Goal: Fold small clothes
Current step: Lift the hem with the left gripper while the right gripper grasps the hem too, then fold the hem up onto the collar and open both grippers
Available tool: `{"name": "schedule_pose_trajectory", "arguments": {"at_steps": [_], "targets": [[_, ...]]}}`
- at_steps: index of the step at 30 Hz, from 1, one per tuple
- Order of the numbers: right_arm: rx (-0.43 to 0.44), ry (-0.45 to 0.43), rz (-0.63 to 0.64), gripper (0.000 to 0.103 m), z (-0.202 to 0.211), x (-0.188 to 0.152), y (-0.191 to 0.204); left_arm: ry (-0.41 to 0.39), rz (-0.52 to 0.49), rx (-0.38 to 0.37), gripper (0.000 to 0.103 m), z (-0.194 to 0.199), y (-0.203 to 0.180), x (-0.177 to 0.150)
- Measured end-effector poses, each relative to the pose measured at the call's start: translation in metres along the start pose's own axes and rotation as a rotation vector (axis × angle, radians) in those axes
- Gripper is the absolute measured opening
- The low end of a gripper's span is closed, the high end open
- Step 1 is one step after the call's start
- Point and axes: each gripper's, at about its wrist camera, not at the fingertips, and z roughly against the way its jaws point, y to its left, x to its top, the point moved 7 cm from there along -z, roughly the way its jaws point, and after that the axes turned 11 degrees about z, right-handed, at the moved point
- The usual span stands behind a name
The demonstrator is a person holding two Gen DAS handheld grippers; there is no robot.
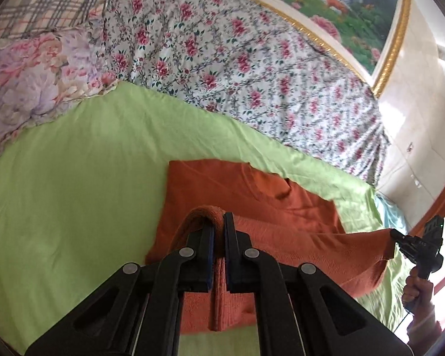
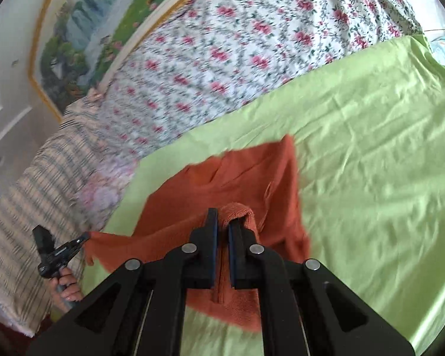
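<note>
- Holding the near edge of an orange knit top (image 1: 252, 207), both tools lift it off a green sheet (image 1: 74, 178) on the bed.
- Left tool (image 1: 219, 222) clenched on one corner of the hem; fabric bunched between its pads.
- Right tool (image 2: 222, 222) clenched on the other corner, hem stretched between the two.
- Far part of the top lies flat on the sheet.
- Flowered quilt (image 1: 237, 59) behind, framed picture (image 1: 356, 6) on the wall.
- A hand (image 1: 415, 290) grips the right tool's handle.

Left claw (image 1: 219, 222) and right claw (image 2: 222, 222) clamped, raised.
</note>
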Motion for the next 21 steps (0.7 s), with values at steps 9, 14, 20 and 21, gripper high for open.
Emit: {"name": "schedule_pose_trajectory", "arguments": {"at_steps": [9, 14, 20, 21], "targets": [[-0.05, 0.07, -0.003, 0.007, -0.077, 0.028, -0.04, 0.055, 0.039, 0.058, 0.003, -0.085, 0.025, 0.027], [-0.09, 0.134, 0.009, 0.007, -0.112, 0.022, -0.058, 0.097, 0.069, 0.098, 0.003, -0.129, 0.044, 0.028], [-0.14, 0.212, -0.013, 0.008, -0.143, 0.012, -0.081, 0.202, 0.118, 0.152, 0.005, -0.171, 0.066, 0.015], [-0.143, 0.224, -0.028, 0.008, -0.144, 0.01, -0.083, 0.202, 0.122, 0.145, 0.007, -0.169, 0.066, 0.013]]}}
